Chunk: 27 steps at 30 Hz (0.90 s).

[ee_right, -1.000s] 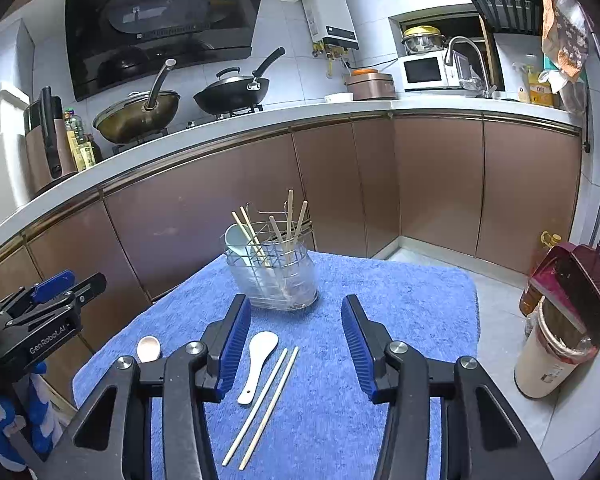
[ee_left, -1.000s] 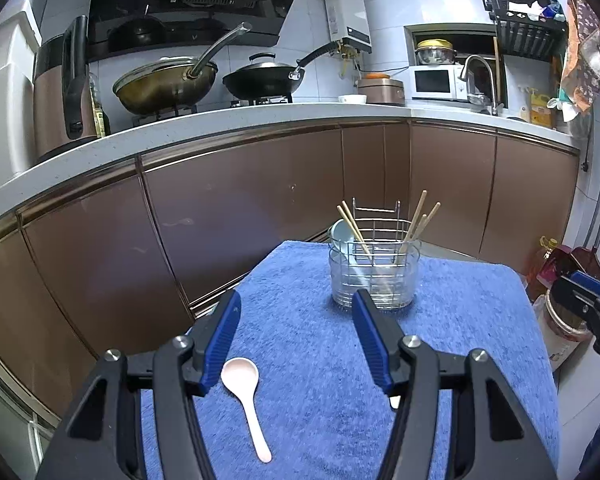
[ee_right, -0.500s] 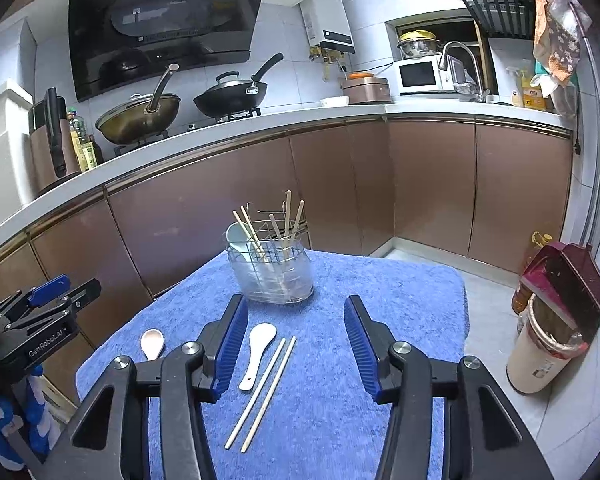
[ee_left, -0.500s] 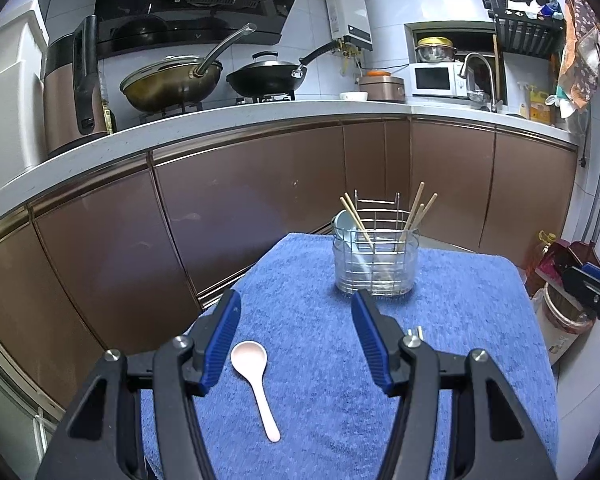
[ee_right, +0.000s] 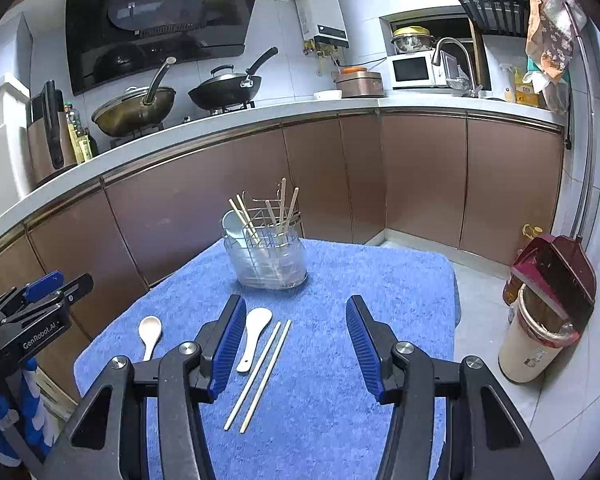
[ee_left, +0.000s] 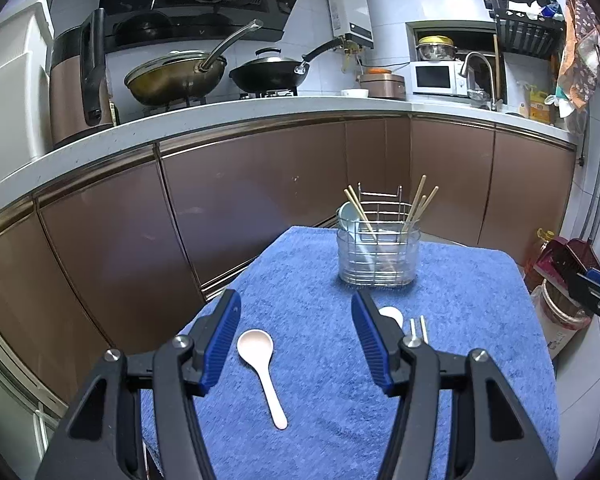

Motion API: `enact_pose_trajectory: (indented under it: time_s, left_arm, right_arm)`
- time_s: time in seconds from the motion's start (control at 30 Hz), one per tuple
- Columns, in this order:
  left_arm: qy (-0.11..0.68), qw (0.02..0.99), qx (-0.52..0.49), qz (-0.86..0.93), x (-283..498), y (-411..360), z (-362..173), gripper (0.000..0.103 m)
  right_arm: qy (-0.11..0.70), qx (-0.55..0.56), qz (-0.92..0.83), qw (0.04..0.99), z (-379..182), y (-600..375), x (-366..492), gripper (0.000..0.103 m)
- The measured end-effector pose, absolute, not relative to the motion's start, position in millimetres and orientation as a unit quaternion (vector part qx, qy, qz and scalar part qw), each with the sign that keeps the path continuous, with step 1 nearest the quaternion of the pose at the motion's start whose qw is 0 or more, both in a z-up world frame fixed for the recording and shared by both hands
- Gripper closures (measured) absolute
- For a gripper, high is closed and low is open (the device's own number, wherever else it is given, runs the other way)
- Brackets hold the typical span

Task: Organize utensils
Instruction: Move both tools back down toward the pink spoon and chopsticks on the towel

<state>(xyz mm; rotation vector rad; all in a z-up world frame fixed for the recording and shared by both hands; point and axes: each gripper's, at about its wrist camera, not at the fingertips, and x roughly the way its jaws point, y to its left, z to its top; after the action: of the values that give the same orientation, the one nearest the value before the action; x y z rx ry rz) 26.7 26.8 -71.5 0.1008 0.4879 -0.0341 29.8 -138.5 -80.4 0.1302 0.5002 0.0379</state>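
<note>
Two grippers hovered over the bench's blue towel, left gripper and right gripper, both with fingers released and empty. At the far end stood the utensil holder. Nearer lay a chopstick pair, a white spoon beside it, then a pink spoon.

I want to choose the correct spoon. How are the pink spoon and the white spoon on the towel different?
The pink spoon lies alone near the towel's left side; the white spoon lies right beside the loose chopsticks. The pink spoon has a rounder bowl; the white one's is longer. Both lie flat on the blue towel, untouched.
</note>
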Motion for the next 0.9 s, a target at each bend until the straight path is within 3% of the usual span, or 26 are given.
enact_pose_trajectory:
  time_s: [0.9]
  left_arm:
    - [0.311, 0.95, 0.022, -0.03, 62, 42, -105, 0.047]
  right_arm:
    - [0.305, 0.053, 0.044, 0.95, -110, -126, 71, 0.053]
